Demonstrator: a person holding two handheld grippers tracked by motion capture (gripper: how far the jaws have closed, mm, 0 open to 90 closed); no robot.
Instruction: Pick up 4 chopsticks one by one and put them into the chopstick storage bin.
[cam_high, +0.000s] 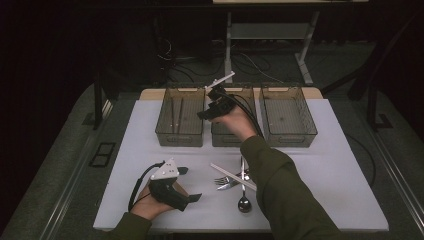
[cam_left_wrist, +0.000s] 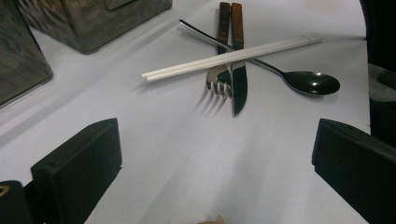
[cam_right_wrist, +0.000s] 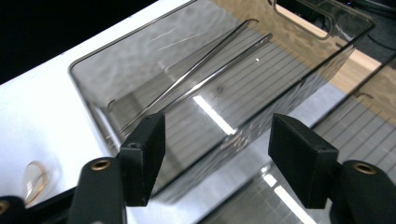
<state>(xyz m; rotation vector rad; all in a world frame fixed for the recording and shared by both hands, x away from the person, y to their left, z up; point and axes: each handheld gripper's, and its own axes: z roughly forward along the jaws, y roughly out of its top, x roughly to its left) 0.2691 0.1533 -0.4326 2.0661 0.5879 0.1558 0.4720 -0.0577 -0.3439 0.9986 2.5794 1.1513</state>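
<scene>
Two thin metal chopsticks (cam_right_wrist: 201, 77) lie in the left smoky bin (cam_high: 172, 135), the bin (cam_right_wrist: 93, 79) nearest the camera in the right gripper view. My right gripper (cam_high: 206, 114) hovers over the wall between that bin and the middle bin (cam_high: 227, 137). The right gripper (cam_right_wrist: 217, 140) is open, with nothing between its jaws. On the white table lie white chopsticks (cam_left_wrist: 233, 56) across a fork (cam_left_wrist: 219, 81), a knife (cam_left_wrist: 239, 88) and a spoon (cam_left_wrist: 313, 82). My left gripper (cam_high: 190, 184) rests open near the front edge, to the left of that cutlery (cam_high: 232, 177).
A third smoky bin (cam_high: 287, 117) stands at the back right. The white table top (cam_high: 340, 170) has bare room to the right and to the front left. Dark floor, cables and table legs lie beyond the far edge.
</scene>
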